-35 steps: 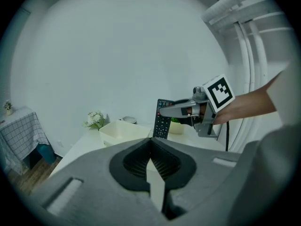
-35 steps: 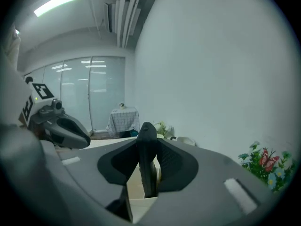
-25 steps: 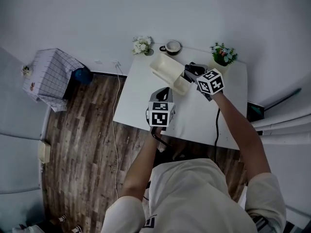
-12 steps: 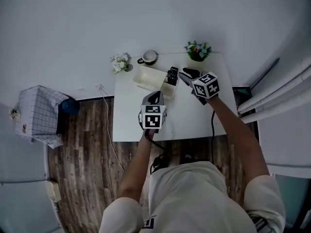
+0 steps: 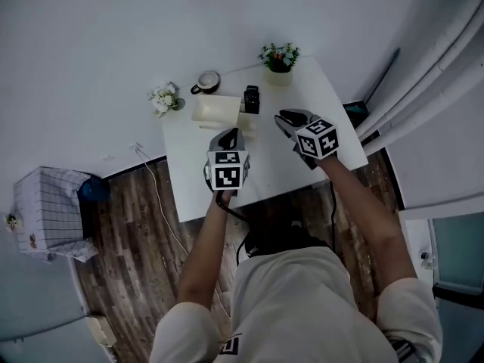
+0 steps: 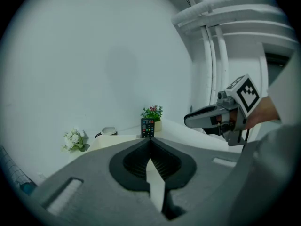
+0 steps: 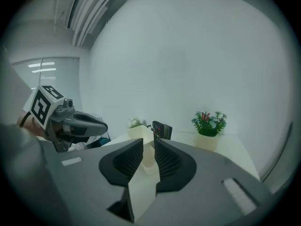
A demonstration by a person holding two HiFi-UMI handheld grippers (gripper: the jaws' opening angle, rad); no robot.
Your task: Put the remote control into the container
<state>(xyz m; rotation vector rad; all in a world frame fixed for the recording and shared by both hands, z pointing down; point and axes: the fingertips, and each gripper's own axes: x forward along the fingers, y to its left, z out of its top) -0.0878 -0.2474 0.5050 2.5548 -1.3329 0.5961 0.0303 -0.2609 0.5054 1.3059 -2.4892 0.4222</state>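
Right claw (image 7: 148, 140): closing, nothing between its jaws. Left claw (image 6: 150, 142): pressed together, empty. Both well apart from the remote control (image 5: 251, 99), which stands upright at the container's (image 5: 215, 112) end, seemingly inside, on the bench (image 5: 265, 165). Likely light, rigid, smooth plastic; pinch across narrow edges, mid-length.

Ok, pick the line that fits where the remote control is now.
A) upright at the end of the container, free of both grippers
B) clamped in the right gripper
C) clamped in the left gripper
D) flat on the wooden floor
A: the remote control stands upright at the end of the container; the left gripper is shut on nothing, and the right gripper is closing with nothing between its jaws.
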